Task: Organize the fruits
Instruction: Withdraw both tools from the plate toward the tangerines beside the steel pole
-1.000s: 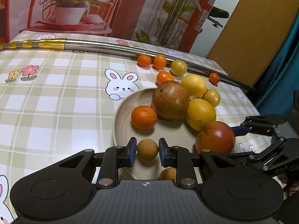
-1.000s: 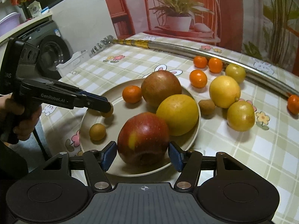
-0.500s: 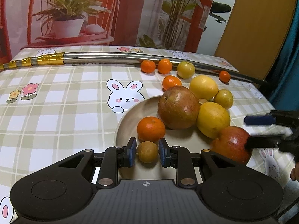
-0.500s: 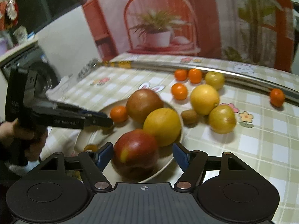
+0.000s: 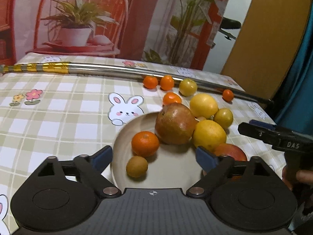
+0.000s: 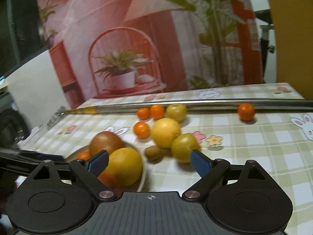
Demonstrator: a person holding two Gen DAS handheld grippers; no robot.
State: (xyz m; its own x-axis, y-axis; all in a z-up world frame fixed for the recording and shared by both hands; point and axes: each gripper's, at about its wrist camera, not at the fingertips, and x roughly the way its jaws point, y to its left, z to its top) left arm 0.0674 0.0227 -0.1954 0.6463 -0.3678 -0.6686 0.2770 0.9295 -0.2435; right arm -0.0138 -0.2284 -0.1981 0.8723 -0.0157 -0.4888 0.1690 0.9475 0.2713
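From the left wrist, the left gripper (image 5: 153, 159) has its jaws swinging open, the pads clear of everything. The small brown fruit (image 5: 137, 166) lies loose on the plate (image 5: 121, 137) between them, nearer the left pad. Just beyond it sit a mandarin (image 5: 145, 144), a big russet apple (image 5: 175, 123) and a yellow citrus (image 5: 209, 135); a red apple (image 5: 232, 152) peeks out behind the right pad. Only this view shows the right gripper (image 5: 260, 128) from outside, off to the right with a hand (image 5: 299, 178) under it.

From the right wrist, blurred, the right gripper's jaws are likewise opening and hold nothing. A yellow-green fruit (image 6: 183, 147) rests on the tablecloth (image 6: 254, 146) just ahead of the right pad, a brown kiwi-like fruit (image 6: 153, 152) ahead between the pads, and a lone mandarin (image 6: 246, 111) far off to the right by the steel bar (image 6: 215, 102).

These fruits look round, smooth and inclined to roll. I would pinch them across the widest part, gently, as the soft ones may bruise.
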